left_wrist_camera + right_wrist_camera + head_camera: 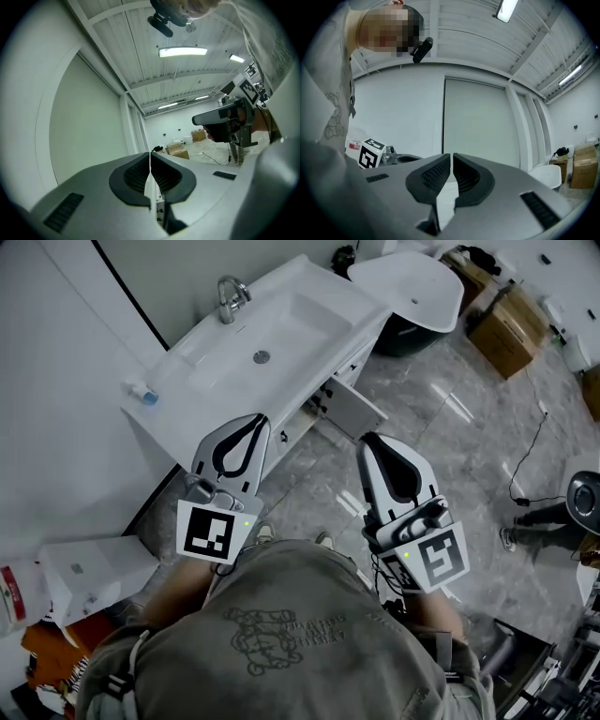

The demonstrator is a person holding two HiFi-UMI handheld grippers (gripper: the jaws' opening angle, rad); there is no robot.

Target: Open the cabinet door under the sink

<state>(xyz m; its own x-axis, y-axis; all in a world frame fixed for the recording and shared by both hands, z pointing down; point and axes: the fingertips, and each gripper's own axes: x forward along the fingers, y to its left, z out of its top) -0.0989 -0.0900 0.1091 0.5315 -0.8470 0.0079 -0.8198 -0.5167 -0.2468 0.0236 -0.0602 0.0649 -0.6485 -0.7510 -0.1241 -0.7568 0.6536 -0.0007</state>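
Observations from my remote station:

1. The grey marble floor (450,427) fills the right and near parts of the head view.
2. A white vanity (178,395) stands against the far-left wall. Its sink (291,324) is sunk into the top, with a chrome faucet (228,298) at the far rim.
3. A white freestanding tub (412,287) sits just beyond the vanity's right end. Cardboard boxes (506,334) lie right of it.
4. The cabinet door (359,409) is under the sink, toward the vanity's right end. It stands out at an angle from the cabinet front, not flush with it.
5. The left gripper (254,420) is held near the cabinet front, left of the door and apart from it. Its own view shows the pads pressed together with nothing between them (150,154).
6. The right gripper (370,439) is just near of the door. I cannot tell whether it touches the door. Its pads show only a thin slit and hold nothing (452,155).
7. A small blue-capped item (145,396) lies on the vanity's left end.
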